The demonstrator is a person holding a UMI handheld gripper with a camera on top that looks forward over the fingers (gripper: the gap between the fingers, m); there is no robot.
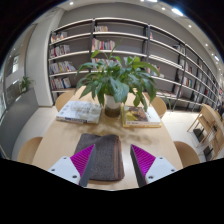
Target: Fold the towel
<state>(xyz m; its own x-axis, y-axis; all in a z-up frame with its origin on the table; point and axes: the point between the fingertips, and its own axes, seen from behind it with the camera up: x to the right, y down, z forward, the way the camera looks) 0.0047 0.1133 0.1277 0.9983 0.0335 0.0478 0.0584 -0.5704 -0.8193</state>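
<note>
While hovering released, gripper (112, 165) straddling the dark brown folded cloth towel (102, 155) on the pale wooden table (50, 135) — best to drop lower, pinch one edge squarely.

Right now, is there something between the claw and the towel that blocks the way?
Nothing visible does. The dark towel lies flat on the table, just ahead of the open claw and reaching between its fingers. The potted plant and books stand beyond the towel.
</note>
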